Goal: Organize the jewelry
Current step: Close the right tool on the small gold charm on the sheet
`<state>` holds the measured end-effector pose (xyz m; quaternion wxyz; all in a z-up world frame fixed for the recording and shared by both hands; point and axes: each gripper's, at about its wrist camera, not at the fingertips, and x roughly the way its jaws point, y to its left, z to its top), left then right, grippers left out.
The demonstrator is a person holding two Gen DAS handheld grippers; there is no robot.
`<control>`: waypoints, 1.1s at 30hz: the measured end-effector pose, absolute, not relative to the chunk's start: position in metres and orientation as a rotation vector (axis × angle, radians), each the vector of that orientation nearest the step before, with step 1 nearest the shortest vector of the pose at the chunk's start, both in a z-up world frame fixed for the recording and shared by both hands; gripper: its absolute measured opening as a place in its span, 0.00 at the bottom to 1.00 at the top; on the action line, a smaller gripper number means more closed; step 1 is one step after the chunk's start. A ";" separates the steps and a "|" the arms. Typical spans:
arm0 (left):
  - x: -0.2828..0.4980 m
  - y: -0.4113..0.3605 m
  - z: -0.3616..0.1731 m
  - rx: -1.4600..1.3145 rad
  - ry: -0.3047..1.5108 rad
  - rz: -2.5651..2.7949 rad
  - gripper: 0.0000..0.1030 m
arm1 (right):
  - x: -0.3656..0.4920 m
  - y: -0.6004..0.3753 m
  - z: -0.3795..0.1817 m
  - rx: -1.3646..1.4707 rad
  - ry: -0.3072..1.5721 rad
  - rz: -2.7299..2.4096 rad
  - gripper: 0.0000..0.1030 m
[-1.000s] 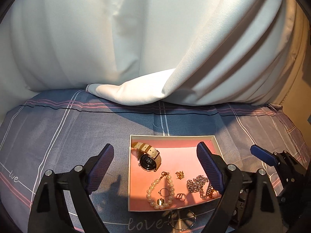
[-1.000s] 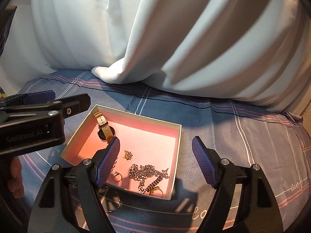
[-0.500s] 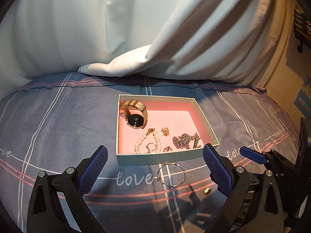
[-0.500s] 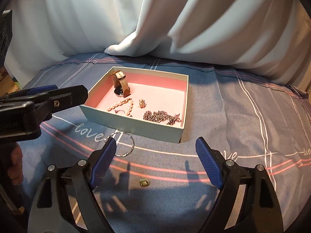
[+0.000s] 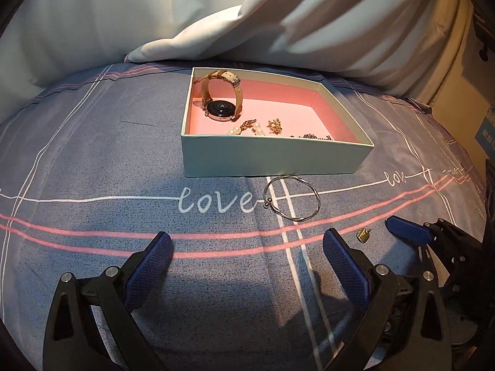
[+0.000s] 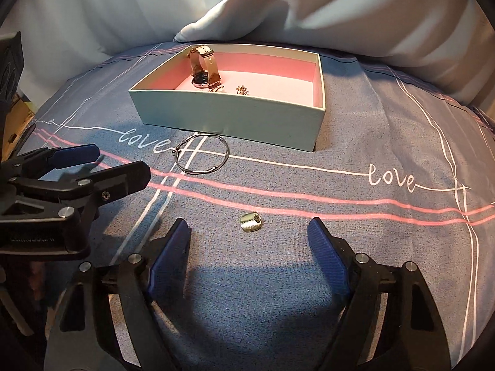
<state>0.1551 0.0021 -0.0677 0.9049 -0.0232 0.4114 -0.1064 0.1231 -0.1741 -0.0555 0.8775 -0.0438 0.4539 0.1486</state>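
Note:
A pale green box [image 5: 272, 157] [image 6: 229, 117] with a pink inside stands on the blue bedsheet. It holds a tan-strap watch [image 5: 221, 108] [image 6: 202, 75], a pearl bracelet [image 5: 247, 130], a small gold charm [image 5: 274, 125] [image 6: 243, 89] and a chain [image 5: 312, 136]. A thin silver bangle [image 5: 292, 198] [image 6: 202, 154] lies on the sheet just in front of the box. A small gold earring [image 5: 363, 235] [image 6: 251, 222] lies nearer. My left gripper [image 5: 244, 266] is open and empty, short of the bangle. My right gripper [image 6: 247, 247] is open and empty, the earring just ahead between its fingers.
White bedding [image 5: 216, 15] is piled behind the box. The sheet [image 5: 92, 154] carries pink stripes, white lines and the word "love". The left gripper's body [image 6: 62, 191] fills the left of the right wrist view; the right gripper's finger [image 5: 408, 232] shows at right in the left view.
Both grippers have pulled back from above the box and dropped low over the sheet. The bangle and earring have come into view in front of them. Both stay open.

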 end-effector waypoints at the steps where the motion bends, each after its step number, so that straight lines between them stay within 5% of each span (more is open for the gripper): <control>1: 0.156 0.001 -0.069 -0.044 0.856 -0.226 0.94 | 0.124 -0.173 -0.057 -0.100 0.950 0.311 0.71; 5: 0.158 -0.007 -0.074 -0.009 0.875 -0.250 0.94 | 0.128 -0.172 -0.055 -0.112 0.952 0.322 0.48; 14: 0.161 -0.011 -0.077 -0.002 0.891 -0.280 0.94 | 0.127 -0.168 -0.054 -0.122 0.949 0.347 0.16; 28: 0.161 -0.015 -0.078 0.021 0.897 -0.269 0.91 | 0.127 -0.169 -0.053 -0.114 0.956 0.359 0.14; 33: 0.161 -0.017 -0.078 0.063 0.895 -0.253 0.60 | 0.125 -0.169 -0.052 -0.108 0.953 0.358 0.14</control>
